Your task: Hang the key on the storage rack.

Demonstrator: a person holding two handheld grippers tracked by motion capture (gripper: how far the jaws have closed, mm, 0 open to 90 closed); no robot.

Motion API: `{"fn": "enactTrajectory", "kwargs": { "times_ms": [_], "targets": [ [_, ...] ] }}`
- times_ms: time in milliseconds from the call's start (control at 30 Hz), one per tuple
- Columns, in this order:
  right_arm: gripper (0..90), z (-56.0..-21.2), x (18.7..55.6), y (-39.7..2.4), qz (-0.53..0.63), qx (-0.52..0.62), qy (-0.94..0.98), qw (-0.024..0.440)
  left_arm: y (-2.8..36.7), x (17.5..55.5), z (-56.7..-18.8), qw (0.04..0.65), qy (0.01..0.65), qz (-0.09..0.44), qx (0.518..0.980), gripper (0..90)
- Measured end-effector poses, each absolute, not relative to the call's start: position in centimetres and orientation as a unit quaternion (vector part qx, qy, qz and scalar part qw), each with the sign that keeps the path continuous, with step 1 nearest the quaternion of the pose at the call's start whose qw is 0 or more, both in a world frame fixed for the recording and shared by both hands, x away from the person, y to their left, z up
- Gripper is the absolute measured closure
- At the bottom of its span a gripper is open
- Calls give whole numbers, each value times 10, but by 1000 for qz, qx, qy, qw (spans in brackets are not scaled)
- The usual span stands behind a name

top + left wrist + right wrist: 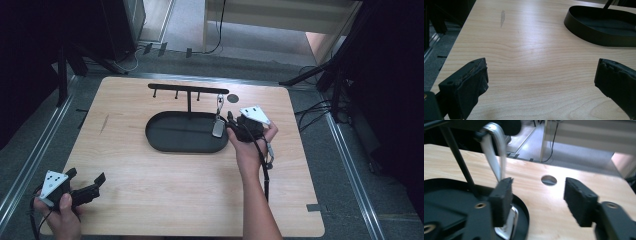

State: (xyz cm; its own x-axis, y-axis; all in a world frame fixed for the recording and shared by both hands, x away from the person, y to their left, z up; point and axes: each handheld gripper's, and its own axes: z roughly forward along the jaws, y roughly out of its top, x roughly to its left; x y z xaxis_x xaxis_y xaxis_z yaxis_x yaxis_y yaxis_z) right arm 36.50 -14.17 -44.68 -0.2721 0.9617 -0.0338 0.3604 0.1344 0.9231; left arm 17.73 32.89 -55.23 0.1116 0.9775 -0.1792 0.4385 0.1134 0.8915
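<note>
A black T-bar stand [187, 89] rises from an oval black tray [165, 147] at the table's middle. From its right-hand hook hangs a silver clip with a grey key fob [218, 127] at the bottom, over the tray's right end. My right gripper [231, 120] sits just right of the fob, open. In the right gripper view the silver clip [495, 157] and the fob [509, 225] lie beside and behind the left jaw, with nothing between the jaws of this gripper [537, 197]. My left gripper [86, 175] rests open at the front left corner, and its gap [541, 80] holds nothing over bare wood.
A round hole [233, 98] is cut in the tabletop behind the right gripper, also seen in its own view as the hole [548, 180]. The stand's thin pole [459, 160] stands left of the clip. The tray's wall [599, 37] lies far right of the left gripper.
</note>
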Motion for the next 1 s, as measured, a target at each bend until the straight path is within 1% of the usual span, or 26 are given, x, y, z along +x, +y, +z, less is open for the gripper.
{"fn": "enactTrajectory", "kwargs": {
  "times_ms": [33, 67, 100, 133, 167, 200, 300, 600, 633, 700, 800, 867, 967, 1000],
  "targets": [
    [319, -446, 360, -154, 445, 504, 662, 333, 329, 177, -552, 450, 595, 300, 595, 0],
    [319, -446, 360, -154, 445, 504, 662, 333, 329, 177, -552, 450, 595, 300, 595, 0],
    [227, -444, 355, -165, 454, 511, 652, 329, 329, 177, -552, 450, 595, 300, 595, 0],
    [227, -444, 355, -165, 454, 511, 652, 329, 329, 177, -552, 450, 595, 300, 595, 0],
    [137, -443, 351, -175, 457, 514, 649, 325, 329, 177, -552, 449, 595, 300, 595, 0],
    [137, -443, 351, -175, 457, 514, 649, 325, 329, 177, -552, 449, 595, 300, 595, 0],
    [0, -443, 339, -192, 451, 508, 657, 327, 329, 177, -552, 449, 595, 300, 595, 0],
    [0, -449, 313, -226, 451, 514, 646, 340, 329, 177, -552, 450, 595, 299, 595, 0],
    [0, -453, 307, -236, 451, 522, 641, 338, 329, 177, -552, 450, 596, 299, 594, 0],
    [0, -454, 305, -239, 449, 524, 640, 339, 329, 177, -552, 450, 596, 299, 595, 0],
    [0, -463, 292, -257, 449, 530, 634, 341, 329, 176, -552, 450, 595, 300, 595, 0],
    [0, -464, 290, -260, 447, 532, 633, 340, 329, 176, -552, 449, 595, 300, 595, 0],
    [0, -476, 280, -279, 442, 543, 628, 340, 328, 177, -552, 448, 595, 301, 595, 0],
    [0, -476, 280, -279, 442, 543, 628, 340, 328, 177, -552, 448, 595, 301, 595, 0]
  ]
}}
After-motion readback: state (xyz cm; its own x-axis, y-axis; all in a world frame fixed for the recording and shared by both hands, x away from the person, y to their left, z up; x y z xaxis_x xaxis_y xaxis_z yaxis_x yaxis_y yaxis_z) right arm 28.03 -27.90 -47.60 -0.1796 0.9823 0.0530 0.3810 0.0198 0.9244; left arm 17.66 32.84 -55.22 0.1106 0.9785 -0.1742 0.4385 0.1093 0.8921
